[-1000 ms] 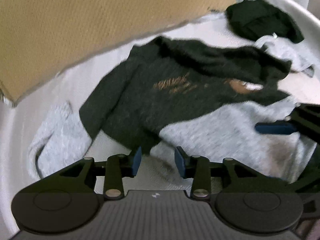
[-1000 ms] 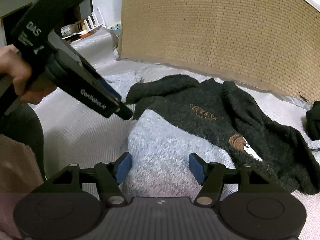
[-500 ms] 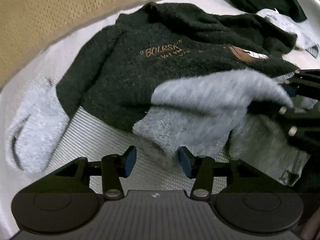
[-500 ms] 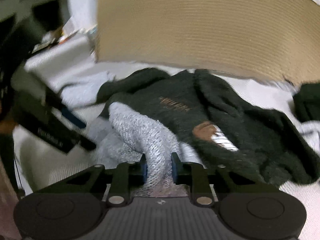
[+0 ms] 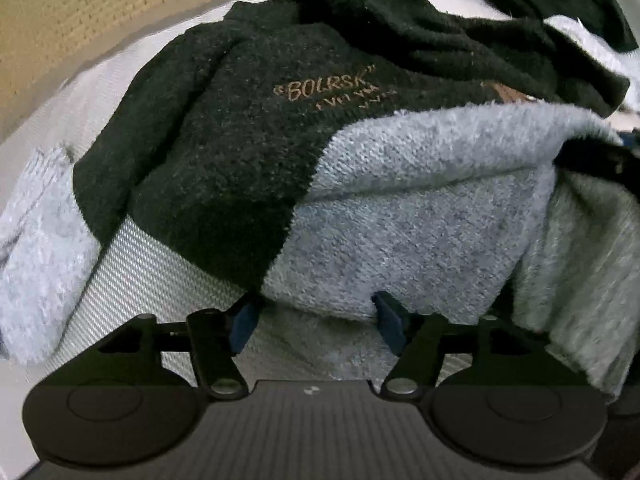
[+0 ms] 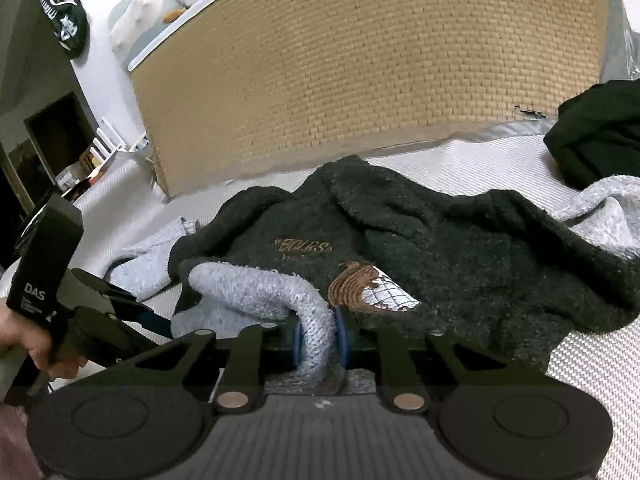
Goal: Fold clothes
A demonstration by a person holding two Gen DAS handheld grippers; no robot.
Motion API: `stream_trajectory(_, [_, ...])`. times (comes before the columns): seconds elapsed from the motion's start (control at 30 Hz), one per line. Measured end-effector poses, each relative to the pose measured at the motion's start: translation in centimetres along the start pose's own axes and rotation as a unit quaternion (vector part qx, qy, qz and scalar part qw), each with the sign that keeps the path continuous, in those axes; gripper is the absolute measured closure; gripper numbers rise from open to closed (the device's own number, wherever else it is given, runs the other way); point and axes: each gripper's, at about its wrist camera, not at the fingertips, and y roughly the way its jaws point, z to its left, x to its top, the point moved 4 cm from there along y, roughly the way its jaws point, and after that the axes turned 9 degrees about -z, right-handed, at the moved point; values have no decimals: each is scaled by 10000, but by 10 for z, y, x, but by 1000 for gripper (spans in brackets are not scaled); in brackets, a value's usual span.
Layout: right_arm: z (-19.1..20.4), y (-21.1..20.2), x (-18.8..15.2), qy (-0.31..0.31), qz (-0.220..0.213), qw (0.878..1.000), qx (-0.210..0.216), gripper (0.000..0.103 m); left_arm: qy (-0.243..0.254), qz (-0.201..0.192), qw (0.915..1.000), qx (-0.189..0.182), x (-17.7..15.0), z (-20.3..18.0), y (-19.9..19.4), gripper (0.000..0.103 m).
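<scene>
- Right wrist view: a fold of the grey lower part of the fuzzy dark green and grey knit sweater [image 6: 460,248] is pinched between the closed blue pads of the right gripper [image 6: 319,336], the hem raised over the chest lettering.
- Left wrist view: the left gripper [image 5: 316,320] is seen spread wide at the grey hem's lower edge, with nothing clamped.
- Slipping could be caused by the narrow pinch on thick, loose knit; a lopsided fold is likely if only one corner is carried.
- The sleeve at 9 o'clock could be dragged along and bunched.
- The tan woven panel [image 6: 380,80] bounds the white textured surface [image 6: 592,364] at 12 o'clock; another dark garment [image 6: 600,132] lies at 2 o'clock.
- Open surface is left at 4 and 8 o'clock.
</scene>
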Motion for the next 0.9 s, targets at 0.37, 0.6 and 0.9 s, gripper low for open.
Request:
stream_trajectory(0.37, [8, 5, -6, -229, -5, 9997, -48, 84, -208, 93, 9986, -485, 1, 11, 12, 57])
stream_trajectory(0.6, [8, 2, -7, -211, -35, 9998, 19, 83, 384, -259, 9983, -356, -4, -4, -10, 78])
stream_trajectory(0.9, [33, -1, -9, -670, -159, 9976, 100, 84, 720, -982, 9922, 253, 3, 32, -74, 79])
